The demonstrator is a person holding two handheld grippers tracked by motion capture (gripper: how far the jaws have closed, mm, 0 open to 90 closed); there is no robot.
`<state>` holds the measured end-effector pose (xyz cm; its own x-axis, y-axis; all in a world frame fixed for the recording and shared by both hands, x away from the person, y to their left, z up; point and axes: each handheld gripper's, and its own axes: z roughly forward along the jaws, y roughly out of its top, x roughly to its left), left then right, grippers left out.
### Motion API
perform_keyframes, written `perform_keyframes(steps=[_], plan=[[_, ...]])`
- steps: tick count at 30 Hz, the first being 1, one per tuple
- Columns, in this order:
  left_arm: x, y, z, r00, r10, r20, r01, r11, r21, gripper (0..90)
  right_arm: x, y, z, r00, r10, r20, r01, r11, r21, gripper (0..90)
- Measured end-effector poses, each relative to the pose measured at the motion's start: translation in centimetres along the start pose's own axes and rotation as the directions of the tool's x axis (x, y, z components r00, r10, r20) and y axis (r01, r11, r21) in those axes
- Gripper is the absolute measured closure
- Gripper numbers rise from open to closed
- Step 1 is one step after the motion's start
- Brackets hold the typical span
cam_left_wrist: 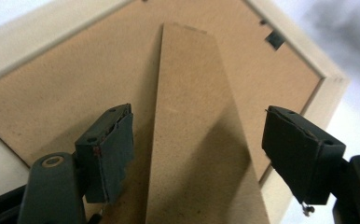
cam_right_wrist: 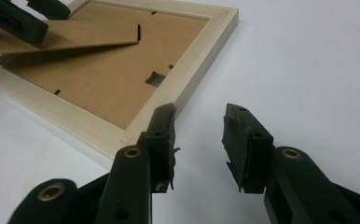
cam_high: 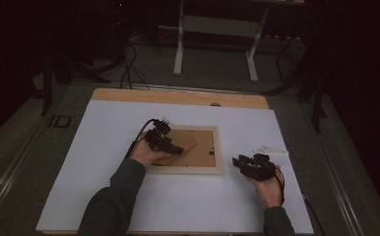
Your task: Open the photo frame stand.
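My right gripper (cam_right_wrist: pixel 199 142) comes up from the bottom edge with its two black jaws standing apart and nothing between them but bare white table (cam_right_wrist: pixel 308 70). The left jaw's tip sits just in front of the near corner of the picture frame (cam_right_wrist: pixel 201 60), which lies face down, its pale wooden border around a brown backing board (cam_right_wrist: pixel 99 74). A small dark clip (cam_right_wrist: pixel 155 78) shows on that board near the right border. At the upper left a brown cardboard stand (cam_right_wrist: pixel 75 37) tilts up off the backing, and my other gripper (cam_right_wrist: pixel 15 21) is on it, dark and partly cut off by the edge.
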<state>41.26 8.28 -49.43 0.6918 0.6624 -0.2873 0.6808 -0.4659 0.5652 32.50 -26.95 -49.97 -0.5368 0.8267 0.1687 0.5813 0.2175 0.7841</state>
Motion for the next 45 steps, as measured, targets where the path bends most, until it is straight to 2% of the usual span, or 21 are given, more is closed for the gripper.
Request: perform_keyframes(steps=[3, 12, 17, 22, 38, 45], plan=[[0.0, -0.1, 0.2, 0.9999, 0.014, 0.008, -0.014, 0.9997, 0.018, 26.9, -0.1, 0.0, 0.0, 1.0000, 0.002, 0.001, -0.002, 1.000, 0.000, 63.0], [-0.2, -0.2, 0.7, 0.9994, 0.030, -0.014, -0.030, 0.9981, 0.053, 31.3, -0.1, -0.1, 0.0, 1.0000, 0.008, 0.000, -0.008, 1.000, 0.001, 62.8], [-0.4, -0.3, 0.9, 0.9980, 0.057, -0.026, -0.055, 0.9958, 0.073, 32.9, -0.2, -0.2, 0.1, 1.0000, 0.007, 0.001, -0.007, 1.000, 0.006, 62.7], [-0.6, -0.4, 0.8, 0.9965, 0.079, -0.025, -0.077, 0.9948, 0.066, 39.2, -0.2, -0.2, 0.0, 1.0000, 0.010, 0.000, -0.010, 1.000, 0.003, 62.5], [-1.3, -0.6, 0.7, 0.9908, 0.116, -0.070, -0.113, 0.9925, 0.046, 39.8, 0.4, 0.6, 0.7, 0.9998, -0.020, -0.001, 0.020, 0.999, 0.026, 61.9], [-1.4, -0.7, 0.8, 0.9885, 0.128, -0.081, -0.125, 0.9915, 0.035, 39.9, 0.0, 1.0, 1.1, 0.9999, 0.002, -0.010, -0.001, 1.000, 0.028, 61.8]])
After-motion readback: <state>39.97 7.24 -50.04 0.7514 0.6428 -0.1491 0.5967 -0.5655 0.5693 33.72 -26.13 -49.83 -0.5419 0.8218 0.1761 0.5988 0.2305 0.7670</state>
